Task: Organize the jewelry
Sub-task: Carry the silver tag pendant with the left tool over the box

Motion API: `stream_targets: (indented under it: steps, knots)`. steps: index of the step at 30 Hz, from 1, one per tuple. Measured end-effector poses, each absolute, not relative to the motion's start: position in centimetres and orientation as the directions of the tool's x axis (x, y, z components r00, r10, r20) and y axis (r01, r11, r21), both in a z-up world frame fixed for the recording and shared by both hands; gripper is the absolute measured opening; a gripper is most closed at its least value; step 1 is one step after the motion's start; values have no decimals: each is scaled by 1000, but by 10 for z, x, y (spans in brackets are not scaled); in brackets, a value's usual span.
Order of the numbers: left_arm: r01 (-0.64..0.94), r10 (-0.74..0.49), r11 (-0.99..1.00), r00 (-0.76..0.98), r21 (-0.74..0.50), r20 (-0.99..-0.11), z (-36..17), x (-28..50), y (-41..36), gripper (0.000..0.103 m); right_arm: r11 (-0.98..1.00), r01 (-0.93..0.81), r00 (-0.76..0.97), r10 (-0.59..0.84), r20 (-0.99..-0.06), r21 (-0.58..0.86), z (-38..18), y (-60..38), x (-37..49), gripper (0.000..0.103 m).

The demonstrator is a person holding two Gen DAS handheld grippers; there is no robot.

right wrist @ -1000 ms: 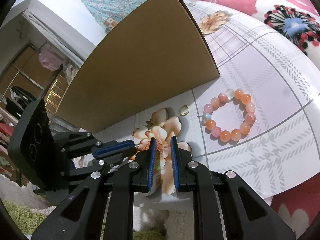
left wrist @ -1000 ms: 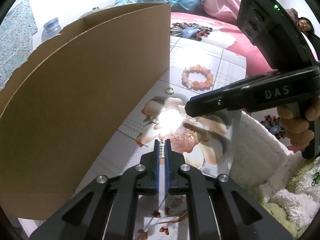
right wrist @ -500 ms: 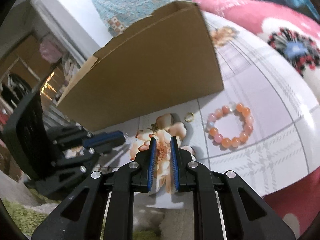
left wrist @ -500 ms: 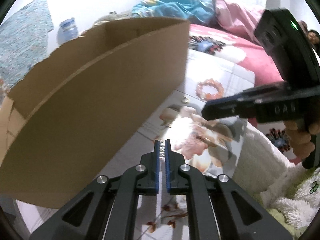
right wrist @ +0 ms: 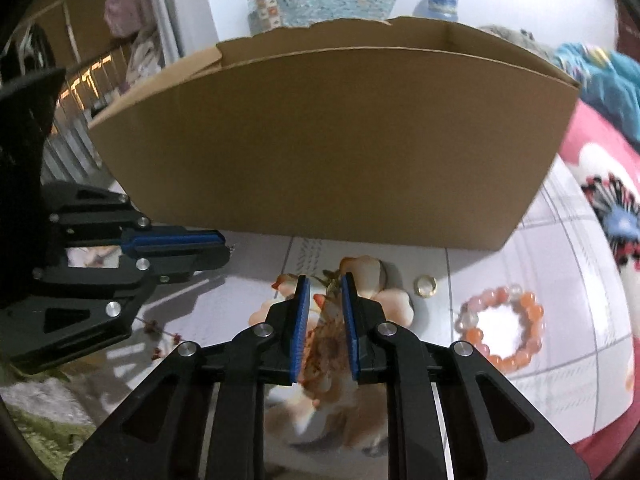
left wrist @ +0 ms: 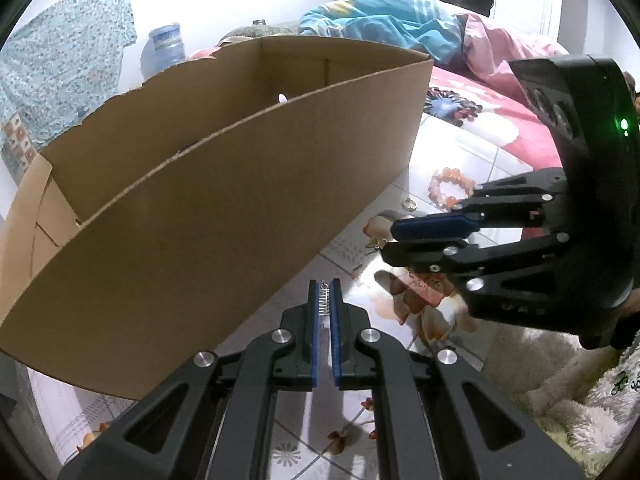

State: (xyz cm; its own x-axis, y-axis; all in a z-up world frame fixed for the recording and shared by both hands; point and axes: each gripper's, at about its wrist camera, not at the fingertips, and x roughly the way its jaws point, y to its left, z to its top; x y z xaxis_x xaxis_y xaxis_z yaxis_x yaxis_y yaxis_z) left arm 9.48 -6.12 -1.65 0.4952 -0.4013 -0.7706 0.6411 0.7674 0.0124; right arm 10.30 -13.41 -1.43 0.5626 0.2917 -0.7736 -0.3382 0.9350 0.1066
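Observation:
My left gripper is shut on a small silver spring-like piece of jewelry, held above the table just in front of the open cardboard box. It also shows in the right wrist view. My right gripper is slightly open and empty, over the flower print, and shows in the left wrist view. An orange bead bracelet and a gold ring lie on the table right of it. A small earring lies just beyond its fingertips.
The tablecloth has flower prints. A fluffy white rug lies at the near edge. A pink blanket and a lying person are behind the box. A water jug stands at the wall.
My left gripper has risen with the silver piece, so the box's open top is in view. My right gripper has lifted and turned toward the box.

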Motion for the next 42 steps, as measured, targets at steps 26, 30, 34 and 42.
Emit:
stream_targets:
  steps: [26, 30, 34, 42]
  knots:
    - [650, -410, 760, 484, 4, -773, -21, 97, -60, 4, 934, -353, 579, 267, -770, 58, -6, -135, 102, 4]
    - [654, -419, 757, 484, 0, -768, -18, 94, -58, 4, 939, -336, 589, 272, -761, 75, 2, -147, 96, 4]
    - [666, -435, 746, 494, 6, -753, -9, 87, -58, 4, 944, -309, 610, 287, -738, 111, 14, -163, 90, 4]
    - [688, -531, 726, 550, -11, -645, 54, 77, -55, 4, 930, -333, 709, 357, -608, 158, 70, -177, 91, 4]
